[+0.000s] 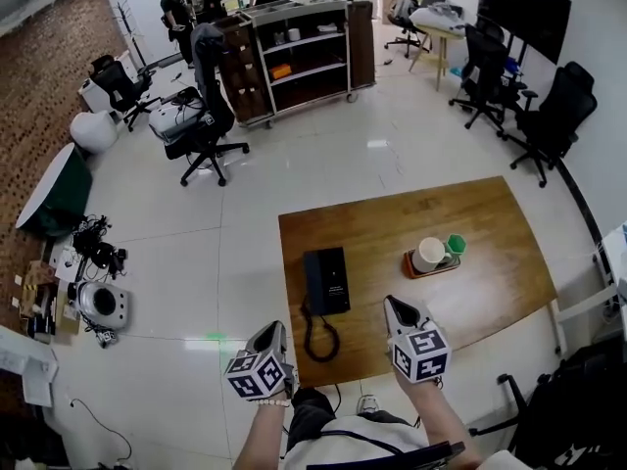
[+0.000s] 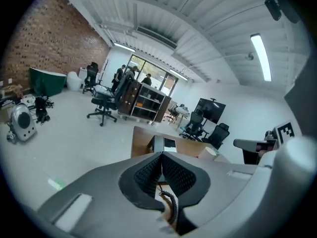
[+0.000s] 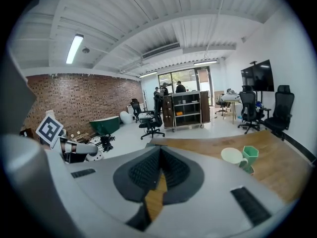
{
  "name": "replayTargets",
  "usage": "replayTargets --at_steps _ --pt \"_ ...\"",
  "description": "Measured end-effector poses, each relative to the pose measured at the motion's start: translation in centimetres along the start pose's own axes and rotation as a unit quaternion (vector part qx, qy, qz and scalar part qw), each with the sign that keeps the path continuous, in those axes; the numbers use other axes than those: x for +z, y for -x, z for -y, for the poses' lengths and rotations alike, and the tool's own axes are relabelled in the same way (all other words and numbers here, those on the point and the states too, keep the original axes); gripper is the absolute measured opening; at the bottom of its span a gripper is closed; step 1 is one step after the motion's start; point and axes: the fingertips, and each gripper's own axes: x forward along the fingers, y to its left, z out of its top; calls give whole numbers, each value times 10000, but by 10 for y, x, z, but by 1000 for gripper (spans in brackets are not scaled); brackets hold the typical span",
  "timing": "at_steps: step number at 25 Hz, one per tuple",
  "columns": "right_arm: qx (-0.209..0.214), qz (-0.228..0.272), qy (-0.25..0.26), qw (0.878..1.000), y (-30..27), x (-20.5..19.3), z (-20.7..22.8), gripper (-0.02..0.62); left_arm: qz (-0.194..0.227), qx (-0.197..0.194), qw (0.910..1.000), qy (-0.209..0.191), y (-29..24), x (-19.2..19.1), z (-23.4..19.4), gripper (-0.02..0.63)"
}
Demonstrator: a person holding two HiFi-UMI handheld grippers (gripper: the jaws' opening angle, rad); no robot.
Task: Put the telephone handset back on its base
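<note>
A black telephone (image 1: 326,280) lies on the wooden table (image 1: 490,253) near its left front corner. Its handset appears to rest along the left side of the base. The coiled cord (image 1: 321,339) loops down over the table's front edge. My left gripper (image 1: 277,330) hangs just off that corner, left of the cord, jaws shut on nothing. In the left gripper view the shut left gripper (image 2: 161,158) points at the telephone (image 2: 163,144), with the cord (image 2: 171,203) below the jaws. My right gripper (image 1: 394,305) hovers over the front edge, right of the phone. The right gripper (image 3: 159,153) is shut and empty.
A white mug (image 1: 428,254) and a green cup (image 1: 456,246) stand on a small tray (image 1: 419,271) mid-table. Office chairs (image 1: 206,130), a shelf cart (image 1: 294,52) and people stand behind. Cables and a round device (image 1: 101,305) lie on the floor at left.
</note>
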Motion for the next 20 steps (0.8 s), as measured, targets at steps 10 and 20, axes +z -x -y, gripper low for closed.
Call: replayTargets --at_steps 10,20 --pt "894 161 411 9950 49 -10 -19 3 585 480 9964 -395 88 -35 68 0" --pt "1201 242 513 9911 79 -25 -58 5 510 587 9958 -478 127 -61 92 0"
